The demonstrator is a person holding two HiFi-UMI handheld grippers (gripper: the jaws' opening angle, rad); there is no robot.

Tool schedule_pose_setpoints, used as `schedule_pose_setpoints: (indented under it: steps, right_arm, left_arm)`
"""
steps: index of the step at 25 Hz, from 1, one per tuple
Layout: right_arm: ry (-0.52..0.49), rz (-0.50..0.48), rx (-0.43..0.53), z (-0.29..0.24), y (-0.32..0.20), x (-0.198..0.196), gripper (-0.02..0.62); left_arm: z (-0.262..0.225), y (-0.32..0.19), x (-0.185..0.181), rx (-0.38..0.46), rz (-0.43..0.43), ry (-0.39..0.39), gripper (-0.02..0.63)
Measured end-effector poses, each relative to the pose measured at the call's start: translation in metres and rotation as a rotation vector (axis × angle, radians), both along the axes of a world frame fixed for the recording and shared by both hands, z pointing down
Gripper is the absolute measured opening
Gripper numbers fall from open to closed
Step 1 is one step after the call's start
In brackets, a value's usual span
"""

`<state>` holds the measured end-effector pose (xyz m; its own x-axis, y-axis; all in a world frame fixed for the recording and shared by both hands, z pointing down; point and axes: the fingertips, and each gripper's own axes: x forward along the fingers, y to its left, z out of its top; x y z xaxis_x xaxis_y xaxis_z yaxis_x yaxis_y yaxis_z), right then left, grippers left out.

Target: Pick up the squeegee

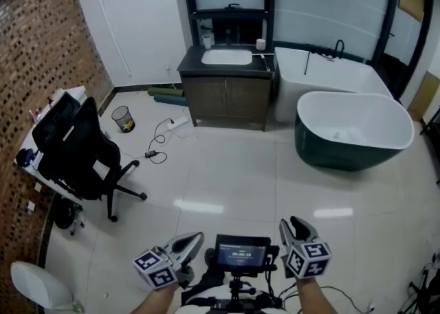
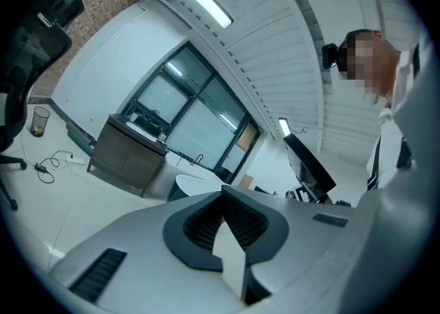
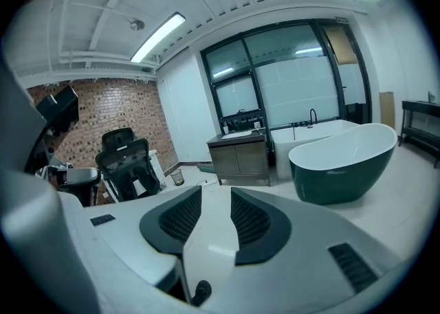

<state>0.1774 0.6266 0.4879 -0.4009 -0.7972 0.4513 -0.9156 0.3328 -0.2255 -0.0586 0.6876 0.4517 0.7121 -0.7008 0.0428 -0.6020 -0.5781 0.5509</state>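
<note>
the bathtub and vanity counter stand well off and i can't pick out the squeegee yet — best close in and scan their rims first, right hand-held gripper spread and empty, left hand-held gripper tips together on nothing — open it before reaching.

Your pale tiled floor carries 1 black office chair, 1 wire bin, a loose cable, 1 wooden cabinet and 1 dark-green bathtub, cabinet and bathtub near each other.
</note>
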Motion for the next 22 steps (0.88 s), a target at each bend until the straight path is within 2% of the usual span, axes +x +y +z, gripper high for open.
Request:
schedule_pose_setpoints:
  steps: [7,13,22]
  right_arm:
    - [0.017,0.044,0.017,-0.018,-0.057,-0.047,0.143]
    - [0.029,0.085,0.02,-0.018,-0.091,-0.073,0.143]
    - [0.037,0.076,0.012,-0.018,-0.136,-0.103,0.143]
  left_arm:
    - [-0.012,-0.069,-0.052,0.02,0.05,0.004,-0.005]
    - [-0.014,-0.106,-0.088,0.028,0.08,0.011,-0.005]
    - [-0.011,-0.144,-0.122,0.015,0.054,0.027,-0.005]
